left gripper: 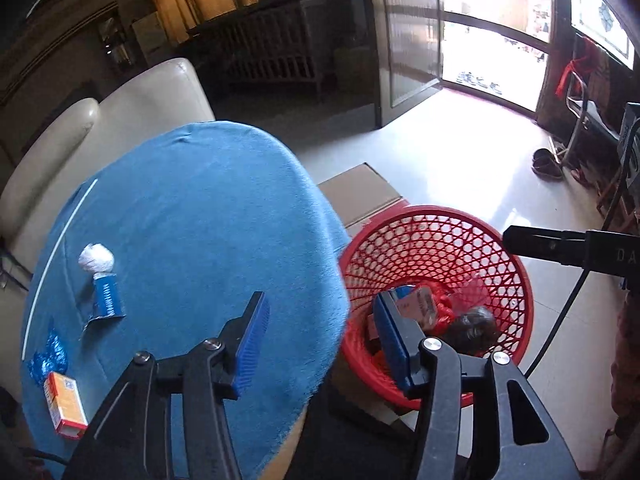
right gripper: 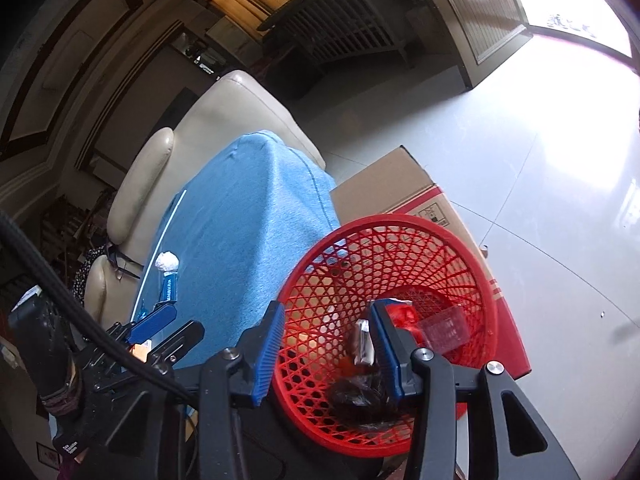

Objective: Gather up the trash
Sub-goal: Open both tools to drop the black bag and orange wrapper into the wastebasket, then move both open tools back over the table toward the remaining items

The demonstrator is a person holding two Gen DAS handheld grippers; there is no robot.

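Well, both tongs spread, empty — right tongs [right gripper: 326, 344] over red basket [right gripper: 486, 276], left tongs [left gripper: 320, 344] beside.

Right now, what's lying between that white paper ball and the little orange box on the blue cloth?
In the left wrist view, a blue packet and crinkled blue wrapper lie between the paper ball and orange box.

L gripper over table edge, basket to the right

L gripper [left gripper: 320, 322] jaws wide apart, nothing btwn the blue pads [left gripper: 254, 338]; one pad over the blue cloth [left gripper: 200, 208], other over the red basket [left gripper: 436, 304]. On cloth, far left: white paper wad [left gripper: 96, 258] touching a blue wrapper [left gripper: 106, 296], crumpled blue foil [left gripper: 46, 354], orange/white box [left gripper: 66, 406]. Basket holds mixed trash, sits on cardboard box [left gripper: 360, 192]. R gripper [left gripper: 560, 246] pokes in from right edge; can't tell its jaw state.
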